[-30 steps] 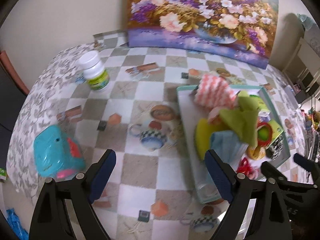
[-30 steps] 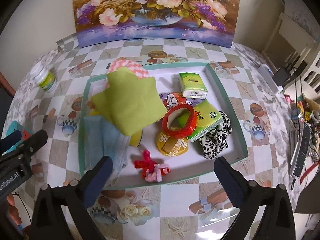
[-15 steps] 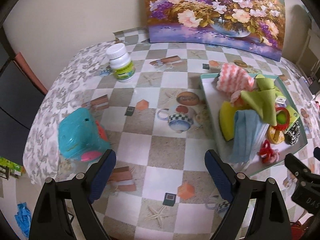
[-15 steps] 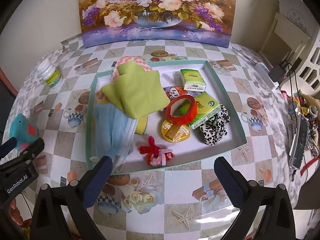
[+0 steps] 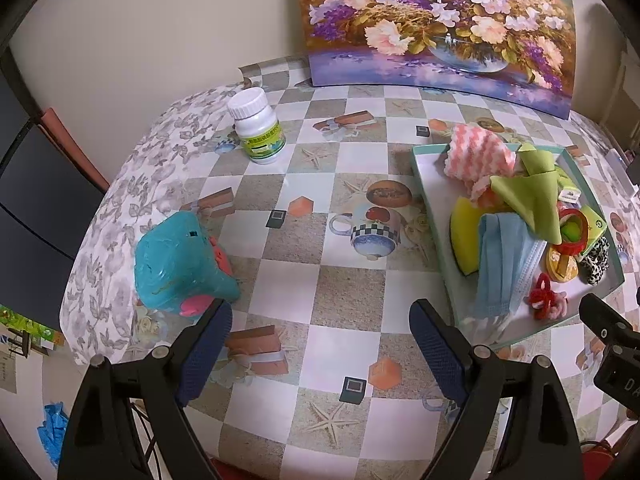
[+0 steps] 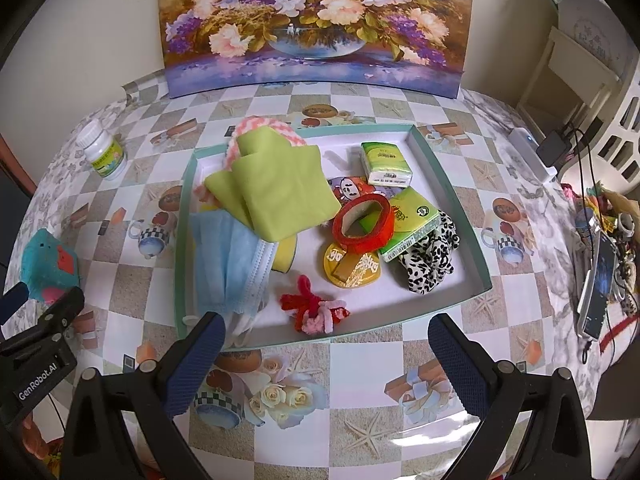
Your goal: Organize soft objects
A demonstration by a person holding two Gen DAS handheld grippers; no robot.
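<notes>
The left gripper (image 5: 320,344) hangs released over bare checkered tablecloth (image 5: 344,280), nothing between its blue pads; the teal plush toy (image 5: 180,260) lies at centre left of its view, just beyond the left pad, on the tablecloth and outside the tray (image 5: 430,216). The right gripper (image 6: 324,356) is likewise spread wide and empty, low in its own frame, just short of the tray's near rim. Inside the tray sit a green cloth (image 6: 276,188) draped over a pink-and-white knit piece (image 6: 256,126), a blue face mask (image 6: 224,260) whose lower end spills over the near-left rim, a yellow sponge (image 6: 285,257) mostly covered, a red pipe-cleaner bow (image 6: 310,308), a leopard-print scrunchie (image 6: 430,260), two green tissue packs (image 6: 386,162) and a red ring (image 6: 362,222) — the small pieces under the ring are hard to make out. A white pill bottle (image 5: 258,130) stands upright at upper left, well apart from the toy; a flower painting (image 5: 436,20) leans against the wall behind.
</notes>
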